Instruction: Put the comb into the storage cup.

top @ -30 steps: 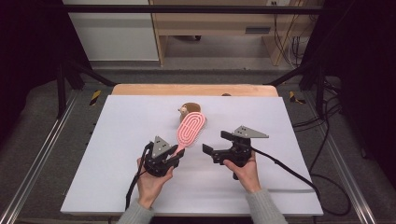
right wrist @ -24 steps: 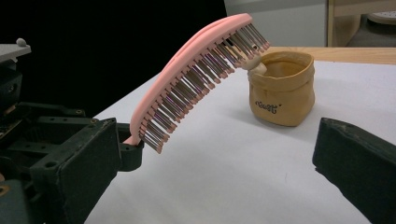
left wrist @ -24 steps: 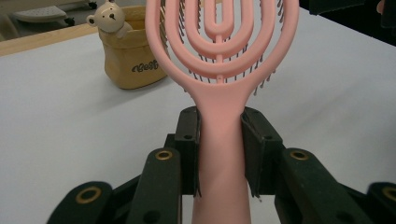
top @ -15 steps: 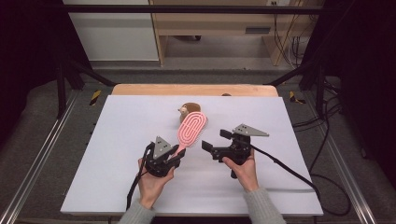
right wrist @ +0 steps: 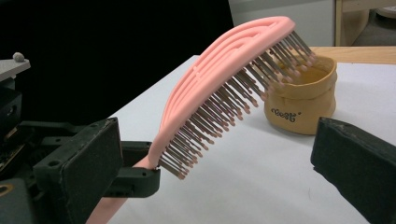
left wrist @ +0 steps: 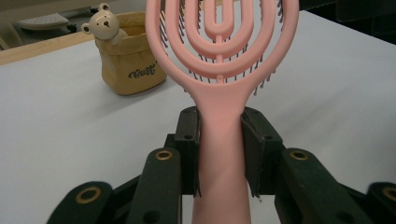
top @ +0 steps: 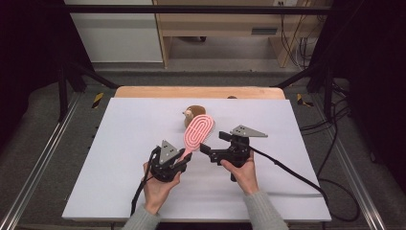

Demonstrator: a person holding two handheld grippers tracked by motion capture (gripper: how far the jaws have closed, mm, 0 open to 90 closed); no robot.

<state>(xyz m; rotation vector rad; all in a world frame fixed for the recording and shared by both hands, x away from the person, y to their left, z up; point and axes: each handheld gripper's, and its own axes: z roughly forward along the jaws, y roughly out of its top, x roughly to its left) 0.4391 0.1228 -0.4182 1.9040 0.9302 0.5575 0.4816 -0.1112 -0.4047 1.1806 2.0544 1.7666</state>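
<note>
Work in hand: a pink hairbrush (top: 198, 132) held up off the white tabletop (top: 119, 158), apparently on its way to be passed across or set into the small yellow pouch (left wrist: 128, 63).
Left gripper (top: 184, 157): its fingers (left wrist: 189, 149) pinch the brush handle from both sides, pads flat against the pink plastic; the grip looks firm.
Right gripper (top: 206, 149): its fingers (right wrist: 81, 172) stand spread wide, one on each side of the brush head, touching nothing (the bristles hang in the gap between them).
Brush: lifted clear of the tabletop, tilted up and away from the person, bristles facing down and toward the right gripper; its head hovers just in front of the pouch.
Pouch: upright at the far middle of the tabletop, a little bear figure (left wrist: 103, 24) peeking over its rim.
Done, as I judge it: pick-up and a secure one-handed hold.
Left: the right gripper taking hold or steadying the head, then placing the brush.
</note>
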